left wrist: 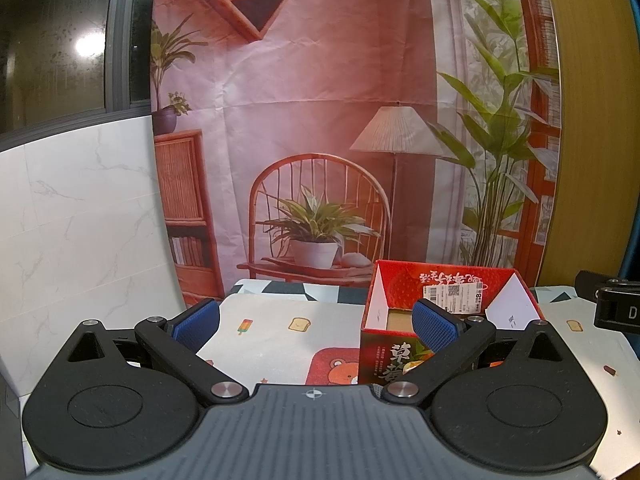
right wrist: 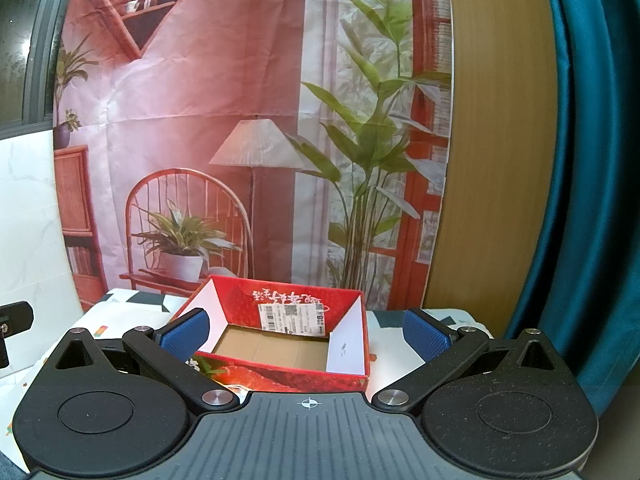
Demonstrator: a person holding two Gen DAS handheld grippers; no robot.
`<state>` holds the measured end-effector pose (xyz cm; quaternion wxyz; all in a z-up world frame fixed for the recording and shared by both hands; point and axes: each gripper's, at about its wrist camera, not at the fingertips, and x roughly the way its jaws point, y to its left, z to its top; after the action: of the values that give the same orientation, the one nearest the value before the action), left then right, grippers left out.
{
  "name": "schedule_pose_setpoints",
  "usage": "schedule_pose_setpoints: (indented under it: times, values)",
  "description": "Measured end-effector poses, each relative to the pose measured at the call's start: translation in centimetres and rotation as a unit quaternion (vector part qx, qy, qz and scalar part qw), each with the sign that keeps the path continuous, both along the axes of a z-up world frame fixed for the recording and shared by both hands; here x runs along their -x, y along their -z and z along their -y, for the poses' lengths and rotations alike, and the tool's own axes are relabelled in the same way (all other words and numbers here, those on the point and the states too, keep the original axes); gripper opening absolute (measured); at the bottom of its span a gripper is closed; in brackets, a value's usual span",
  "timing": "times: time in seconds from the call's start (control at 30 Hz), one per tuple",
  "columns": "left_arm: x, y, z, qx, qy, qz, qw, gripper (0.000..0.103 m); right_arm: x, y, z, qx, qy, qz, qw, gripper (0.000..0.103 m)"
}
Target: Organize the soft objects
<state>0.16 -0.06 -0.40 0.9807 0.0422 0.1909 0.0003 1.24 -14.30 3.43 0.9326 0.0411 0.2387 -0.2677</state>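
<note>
A red cardboard box (right wrist: 352, 378) printed with strawberries stands open on the table; its brown floor looks bare. It also shows in the left wrist view (left wrist: 380, 356), to the right of centre. My right gripper (right wrist: 306, 334) is open and empty, held just in front of and above the box. My left gripper (left wrist: 316, 320) is open and empty, to the left of the box, with its right pad (left wrist: 434, 326) in front of the box's near wall. No soft object is in view.
The table carries a white cloth (left wrist: 280, 332) with cartoon prints. A printed fabric backdrop (left wrist: 304, 120) hangs right behind the table. A white marble wall (left wrist: 80, 220) is on the left, a teal curtain (right wrist: 592, 200) on the right. The right gripper's edge (left wrist: 612, 308) shows at the left view's right side.
</note>
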Motion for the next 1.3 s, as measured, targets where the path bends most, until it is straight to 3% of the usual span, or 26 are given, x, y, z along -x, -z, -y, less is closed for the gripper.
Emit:
schedule_pose_setpoints:
  times: [0.27,0.43,0.8,1.03,1.3]
  values:
    - [-0.8,0.0,-0.4,0.006,0.001,-0.016,0.9999,0.103,-0.1,0.2,-0.1,-0.006,-0.003,0.006,1.0,0.103]
    - [-2.6,2.1,-0.5,-0.002,-0.001,-0.046,0.9989,0.103,-0.2,1.8,0.5,-0.013,-0.003,0.007,1.0,0.103]
    - [-5.3,9.0,1.7,-0.018,0.045,-0.085,0.9952,0.103,-0.2,11.1,4.3,-0.083,-0.01,-0.045,0.995,0.103]
    - [-7.0,12.8,3.7,-0.035,0.066,-0.123,0.9896,0.103,0.0,16.8,6.0,-0.137,-0.006,-0.092,0.986,0.102]
    - [-8.4,15.6,5.0,-0.019,0.103,-0.174,0.9792,0.103,-0.1,20.4,6.6,-0.2,-0.021,-0.126,0.972,0.097]
